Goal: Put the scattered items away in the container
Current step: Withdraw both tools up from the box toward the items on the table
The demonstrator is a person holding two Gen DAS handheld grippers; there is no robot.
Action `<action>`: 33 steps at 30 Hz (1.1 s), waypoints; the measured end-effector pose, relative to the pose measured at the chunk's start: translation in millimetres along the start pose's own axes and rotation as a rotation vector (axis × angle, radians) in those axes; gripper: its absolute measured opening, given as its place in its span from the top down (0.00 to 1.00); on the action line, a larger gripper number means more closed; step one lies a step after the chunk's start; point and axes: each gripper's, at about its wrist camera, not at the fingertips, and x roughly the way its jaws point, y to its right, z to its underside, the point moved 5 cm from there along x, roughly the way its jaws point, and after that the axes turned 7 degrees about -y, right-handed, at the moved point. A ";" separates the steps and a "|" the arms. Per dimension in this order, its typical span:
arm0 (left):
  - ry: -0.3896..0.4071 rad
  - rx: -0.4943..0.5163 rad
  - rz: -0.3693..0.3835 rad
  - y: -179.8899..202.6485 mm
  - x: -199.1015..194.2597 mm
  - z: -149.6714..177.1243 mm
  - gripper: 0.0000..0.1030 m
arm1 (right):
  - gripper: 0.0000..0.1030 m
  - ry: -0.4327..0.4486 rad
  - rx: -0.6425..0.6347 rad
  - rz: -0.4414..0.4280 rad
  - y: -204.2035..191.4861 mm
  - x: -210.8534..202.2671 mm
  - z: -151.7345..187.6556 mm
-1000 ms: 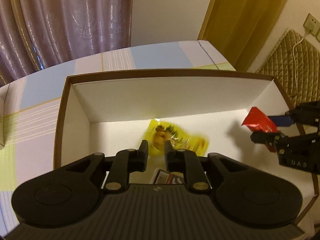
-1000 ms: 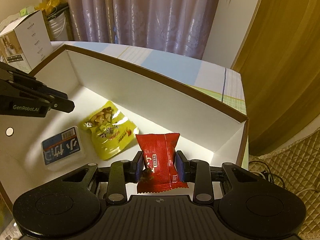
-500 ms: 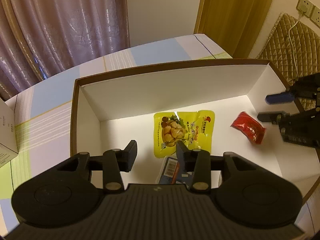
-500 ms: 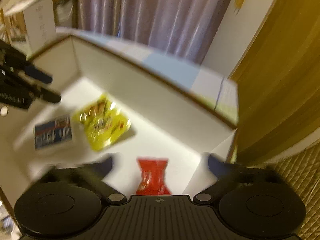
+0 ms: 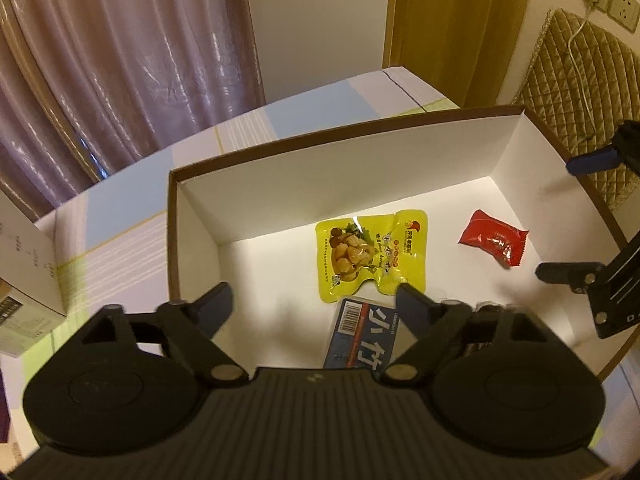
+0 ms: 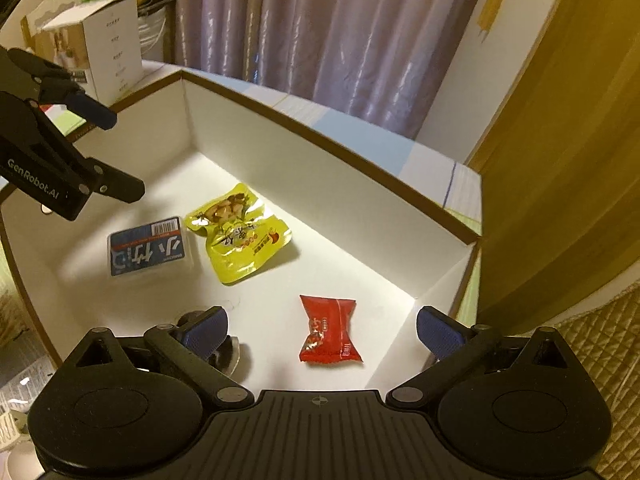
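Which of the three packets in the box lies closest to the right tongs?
The red snack packet, lying just ahead of the open right tongs. The yellow pouch and the blue-labelled pack lie farther off, toward the left tongs.

The black left gripper [image 5: 314,304] has its blue-padded fingers [image 5: 214,306] spread wide, holding nothing. The black right gripper [image 6: 322,326] likewise has its fingers [image 6: 436,332] spread wide and empty. Both point downward, well apart.
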 end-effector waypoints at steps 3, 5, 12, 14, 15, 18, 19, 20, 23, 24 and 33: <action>0.002 -0.004 -0.022 0.9 -5.8 1.0 0.09 | 0.00 0.007 0.030 -0.030 -2.1 -7.9 2.7; 0.005 -0.002 -0.021 2.3 -10.4 1.2 0.08 | 0.00 0.007 0.048 -0.042 -3.8 -12.0 4.1; -0.001 0.002 -0.036 6.1 -26.6 5.1 0.05 | 0.00 -0.003 0.088 -0.068 -8.5 -25.7 10.7; 0.000 0.004 -0.038 7.5 -31.5 7.5 0.05 | 0.00 0.002 0.095 -0.078 -10.2 -31.0 11.8; 0.002 0.007 -0.038 8.4 -34.3 8.6 0.05 | 0.00 0.003 0.097 -0.080 -11.5 -32.9 12.2; 0.009 0.013 -0.038 11.9 -43.0 11.6 0.05 | 0.00 0.012 0.098 -0.087 -16.5 -40.6 13.8; 0.013 0.016 -0.038 13.3 -46.1 12.7 0.05 | 0.00 0.015 0.098 -0.090 -18.4 -43.6 14.4; 0.017 0.018 -0.037 14.5 -49.3 13.7 0.04 | 0.00 0.019 0.099 -0.092 -20.3 -46.6 15.0; 0.027 0.023 -0.040 18.5 -58.9 17.5 0.04 | 0.00 0.031 0.104 -0.097 -25.2 -55.2 17.7; 0.031 0.025 -0.039 19.9 -62.2 19.2 0.04 | 0.00 0.035 0.107 -0.099 -26.5 -57.8 18.7; 0.050 0.043 -0.037 30.8 -90.6 36.1 0.04 | 0.00 0.066 0.119 -0.101 -37.9 -84.6 28.2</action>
